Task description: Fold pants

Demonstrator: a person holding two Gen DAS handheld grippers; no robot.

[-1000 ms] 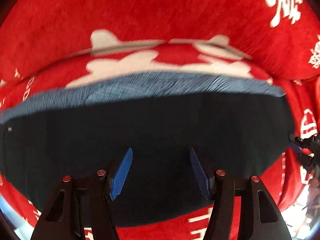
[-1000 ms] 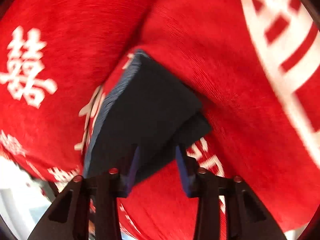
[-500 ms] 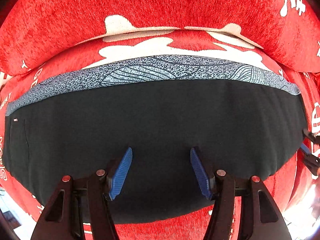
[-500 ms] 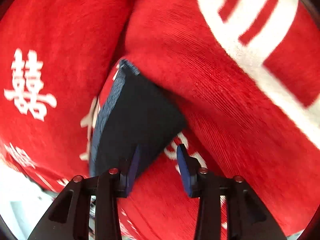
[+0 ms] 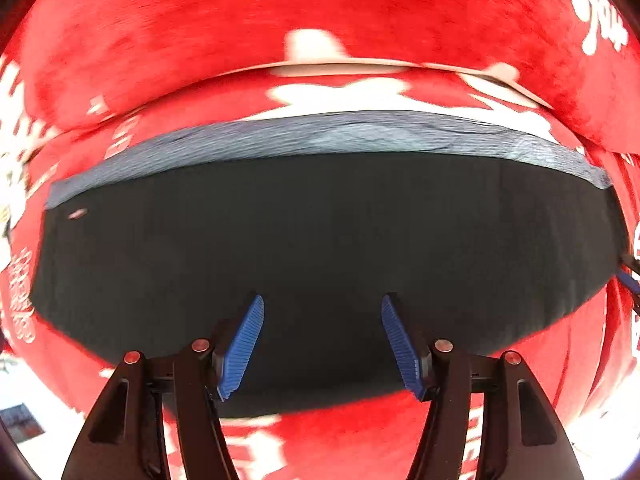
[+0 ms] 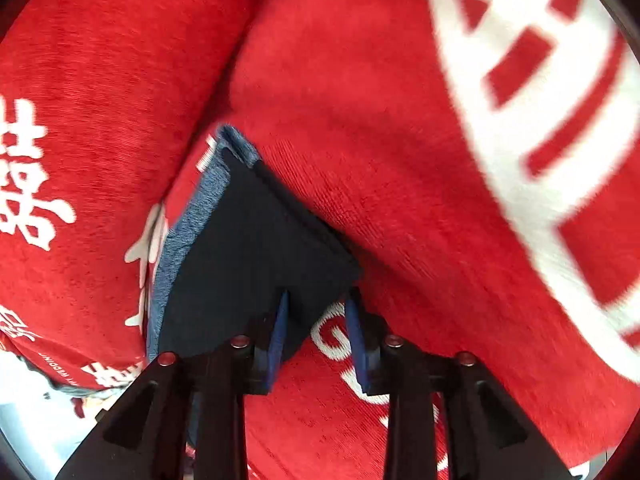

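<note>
Lying flat on a red cover (image 5: 360, 24) with white lettering, the folded dark pants (image 5: 320, 240) are stretching across the left wrist view, their grey-blue patterned waistband (image 5: 320, 136) running along the far edge. Hovering over the near edge of the pants, the left gripper (image 5: 322, 336) is spreading its blue pads (image 5: 244, 344) wide, gripping nothing. In the right wrist view, the right gripper (image 6: 316, 332) is sitting at the near corner of the pants (image 6: 256, 264), its fingers parted narrowly, with the left finger overlapping the fabric corner and the right finger over red cover (image 6: 360, 140).
</note>
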